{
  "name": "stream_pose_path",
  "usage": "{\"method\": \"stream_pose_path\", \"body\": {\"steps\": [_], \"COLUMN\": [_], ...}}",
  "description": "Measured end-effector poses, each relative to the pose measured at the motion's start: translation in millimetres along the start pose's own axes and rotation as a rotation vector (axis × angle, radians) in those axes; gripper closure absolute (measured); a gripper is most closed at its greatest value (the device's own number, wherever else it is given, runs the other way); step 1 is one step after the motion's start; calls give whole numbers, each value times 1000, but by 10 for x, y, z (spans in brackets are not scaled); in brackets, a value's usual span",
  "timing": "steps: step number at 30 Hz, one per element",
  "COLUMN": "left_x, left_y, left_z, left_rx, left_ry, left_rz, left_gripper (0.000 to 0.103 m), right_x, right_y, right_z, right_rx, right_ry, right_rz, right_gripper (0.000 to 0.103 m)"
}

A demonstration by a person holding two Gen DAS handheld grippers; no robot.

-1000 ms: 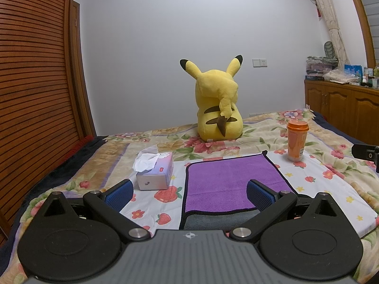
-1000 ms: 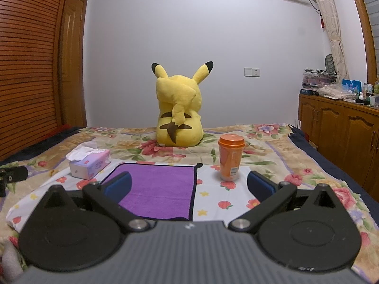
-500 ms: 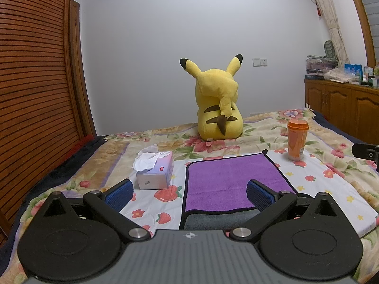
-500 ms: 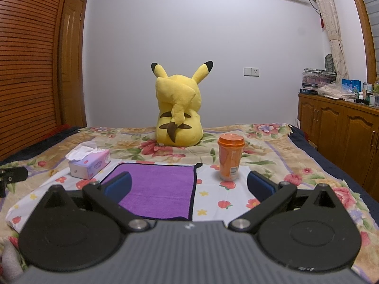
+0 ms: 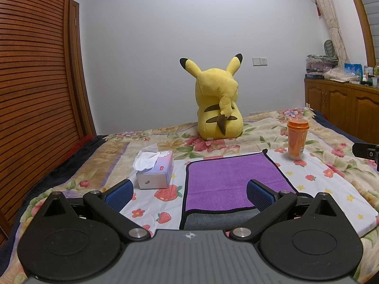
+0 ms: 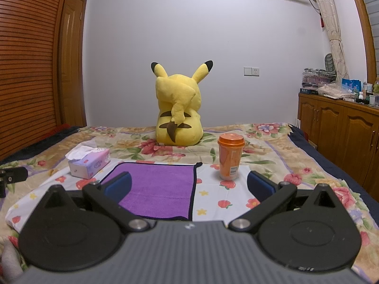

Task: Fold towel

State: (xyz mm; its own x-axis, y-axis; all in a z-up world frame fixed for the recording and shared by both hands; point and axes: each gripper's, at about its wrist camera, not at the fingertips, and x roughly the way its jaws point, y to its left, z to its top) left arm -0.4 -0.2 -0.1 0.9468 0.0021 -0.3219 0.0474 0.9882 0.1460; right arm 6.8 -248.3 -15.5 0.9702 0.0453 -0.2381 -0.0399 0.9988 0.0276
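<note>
One purple towel, one tissue box at its left, one orange cup at far right, one yellow plush toy farthest back, two hand-held grippers.

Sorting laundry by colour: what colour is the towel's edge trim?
Black trim around the purple towel, with a grey underside showing at the near edge; clearest in the left wrist view.

You're looking at a bed wearing a floral cover; lying on it are a purple towel, tissue box, orange cup and yellow plush.
</note>
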Motion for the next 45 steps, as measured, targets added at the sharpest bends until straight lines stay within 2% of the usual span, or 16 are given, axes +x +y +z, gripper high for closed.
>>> {"method": "stream_pose_path", "body": {"steps": [19,23,26,45], "left_x": [1,38,58,410], "left_y": [0,103,9,-53], "left_z": [0,-57,-64,-73], "left_rx": [1,5,13,56], "left_ry": [4,18,25,147], "left_rz": [-1,-10,-14,-48], "left_gripper": [0,0,0,0], "right_x": [-18,8,21,290], "right_y": [76,-31,-38,166], "right_z": [-8,-3,-8,-75], "right_rx": [1,5,5,-50], "right_ry": [2,12,23,122], "right_rz": [1,5,11,41], "right_gripper": [0,0,0,0]}}
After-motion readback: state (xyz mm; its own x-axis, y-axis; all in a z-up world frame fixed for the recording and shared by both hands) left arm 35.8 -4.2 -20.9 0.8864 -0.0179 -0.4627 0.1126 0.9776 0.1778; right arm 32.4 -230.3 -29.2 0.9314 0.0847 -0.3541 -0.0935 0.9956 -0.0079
